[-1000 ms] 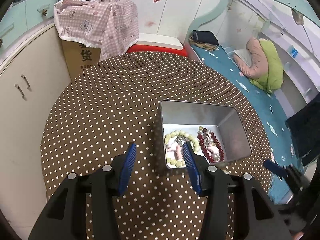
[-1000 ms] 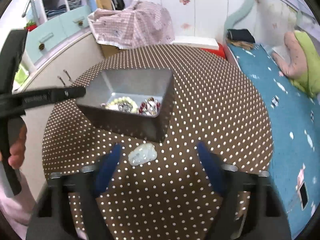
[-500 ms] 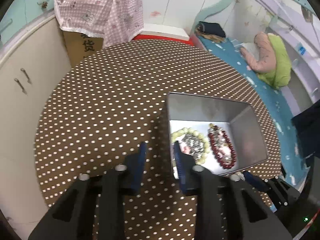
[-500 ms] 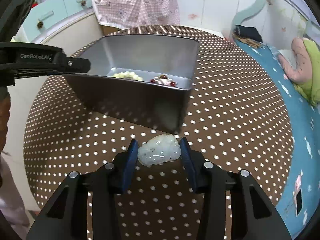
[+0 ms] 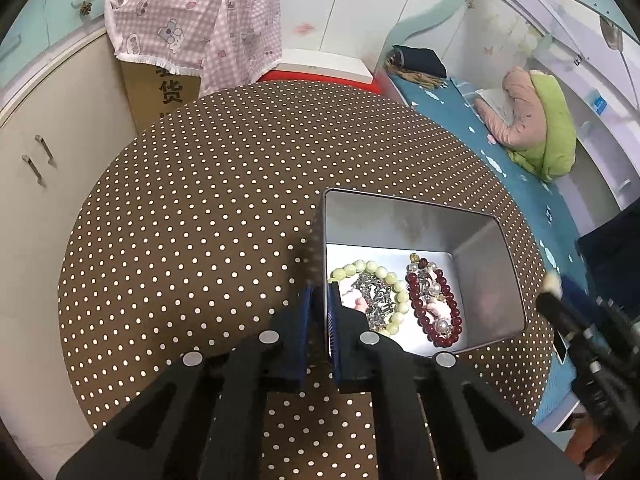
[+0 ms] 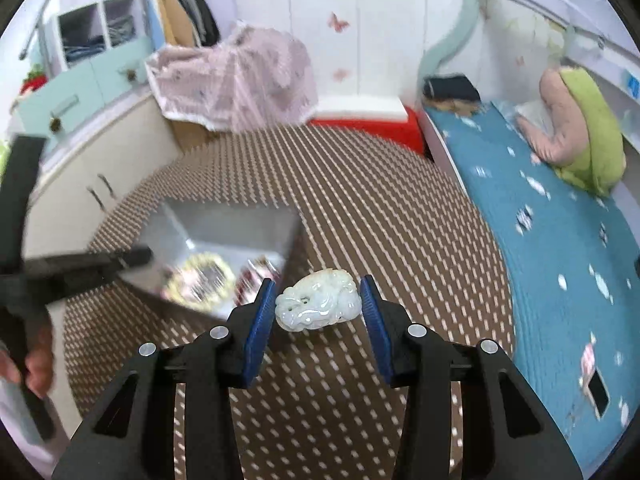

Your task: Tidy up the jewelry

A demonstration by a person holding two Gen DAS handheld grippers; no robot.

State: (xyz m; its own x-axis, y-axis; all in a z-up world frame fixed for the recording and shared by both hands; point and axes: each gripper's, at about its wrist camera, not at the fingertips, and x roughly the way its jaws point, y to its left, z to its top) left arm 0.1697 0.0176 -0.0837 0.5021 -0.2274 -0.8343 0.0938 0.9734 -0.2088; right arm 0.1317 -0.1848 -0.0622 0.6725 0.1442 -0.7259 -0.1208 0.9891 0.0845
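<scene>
So the pale jade pendant sits in the lower middle of the right wrist view, between the two blue pads of the right gripper. The pads are a little apart and pinch it from both sides, so the right gripper looks clamped on it, and it seems lifted off the table, though the blur makes that hard to be sure of. Its long side runs left to right across the picture, from pad to pad, tipped up a bit toward the right. I cannot tell which end is its front. To the left of it, in the middle left of that view, is the metal tin, blurry. In the left wrist view the tin fills the lower right middle, and the left gripper has its pads close together, clamped on the tin's near left wall, one pad outside and one inside. Inside the tin lie a pale green bead bracelet, a dark red bead bracelet and a silver chain. So I think most of the job is done: three pieces are in the tin, and the pendant is left to go in. All of it is over the round brown table with white dots.
</scene>
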